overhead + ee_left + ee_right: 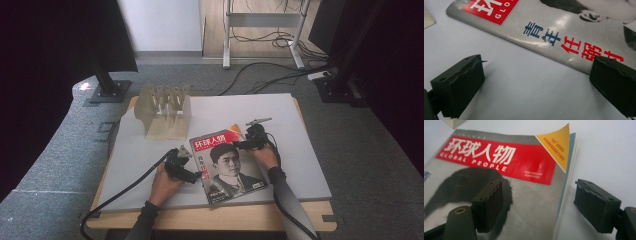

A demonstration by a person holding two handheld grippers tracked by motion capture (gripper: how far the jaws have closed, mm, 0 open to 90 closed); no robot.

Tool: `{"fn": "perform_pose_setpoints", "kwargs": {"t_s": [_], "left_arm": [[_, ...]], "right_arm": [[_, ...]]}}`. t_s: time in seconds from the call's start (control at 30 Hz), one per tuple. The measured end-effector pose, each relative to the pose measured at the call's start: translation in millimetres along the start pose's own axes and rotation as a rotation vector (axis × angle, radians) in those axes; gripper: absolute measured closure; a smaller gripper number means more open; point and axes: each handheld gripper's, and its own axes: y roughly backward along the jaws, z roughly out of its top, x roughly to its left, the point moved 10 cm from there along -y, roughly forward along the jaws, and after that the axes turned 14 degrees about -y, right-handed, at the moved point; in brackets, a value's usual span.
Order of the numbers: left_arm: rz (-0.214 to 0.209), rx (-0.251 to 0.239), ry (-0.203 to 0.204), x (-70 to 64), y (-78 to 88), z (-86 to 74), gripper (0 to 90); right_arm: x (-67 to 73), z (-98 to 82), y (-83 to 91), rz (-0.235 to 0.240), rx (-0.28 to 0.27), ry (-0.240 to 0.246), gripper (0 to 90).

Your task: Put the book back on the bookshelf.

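I find the magazine (pixel 227 167) lying flat, cover up, on the near half of the grey surface (pixel 300 150), turned slightly off square. Its cover carries a red title band and a dark portrait.

The right hand-held gripper (pixel 239 145) sits at the magazine's upper right edge. In the right gripper view its jaws stand apart and straddle the open page edge: one jaw hangs over the cover near the portrait, the other over the bare surface beside the pages. The magazine (pixel 524 182) edge lies between them, and I see no pad pressing on it. I cannot tell whether the lower tips touch the paper.

The left hand-held gripper (pixel 192 176) rests at the magazine's left edge, by the spine. In the left gripper view its jaws are wide apart: one stands over bare surface, the other reaches the cover's border by the red characters. Nothing is clamped between them.

The high view gives the layout: a pale ribbed rack (pixel 165 111) stands upright at the far left of the surface, well apart from the magazine, and both forearms enter from the near side. The right gripper view adds the yellow corner flash (pixel 557 145) and the lifted page corner beneath it. The left gripper view shows the blue and red cover characters (pixel 571 42) close up.
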Motion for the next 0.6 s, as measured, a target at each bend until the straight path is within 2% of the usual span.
{"fn": "perform_pose_setpoints", "kwargs": {"t_s": [0.03, 0.07, 0.13, 0.2, 0.27, 0.33, 0.47, 0.6], "left_arm": [[0.001, 0.0, 0.001, 0.0, 0.0, 0.0, 0.0], [0.001, 0.0, 0.001, 0.0, -0.1, 0.0, 0.0], [0.0, 0.0, 0.003, -0.1, -0.2, 0.1, 0.0], [0.0, -0.001, 0.005, 0.0, -0.3, 0.2, 0.0], [0.0, -0.001, 0.005, 0.0, -0.3, 0.2, 0.0], [0.0, -0.001, 0.006, 0.1, -0.4, 0.3, 0.0], [0.0, -0.001, 0.006, 0.2, -0.4, 0.2, 0.0], [0.002, 0.0, 0.006, 0.3, -0.6, 0.2, 0.0]], "right_arm": [[1.8, -0.3, 0.5, 0.019, 0.004, -0.014, 25.4], [2.0, -0.5, 1.2, 0.017, 0.004, -0.027, 26.6], [1.8, -3.0, 3.7, 0.002, 0.012, -0.021, 29.9], [2.1, -5.9, 7.2, 0.006, 0.017, -0.028, 33.0], [4.5, -11.7, 13.1, 0.05, 0.034, -0.038, 37.6], [7.3, -15.2, 18.2, 0.066, 0.031, -0.04, 39.9], [11.3, -12.3, 21.2, 0.049, 0.039, 0.005, 43.0], [10.2, -4.4, 8.7, 0.003, 0.058, 0.062, 44.1]]}}
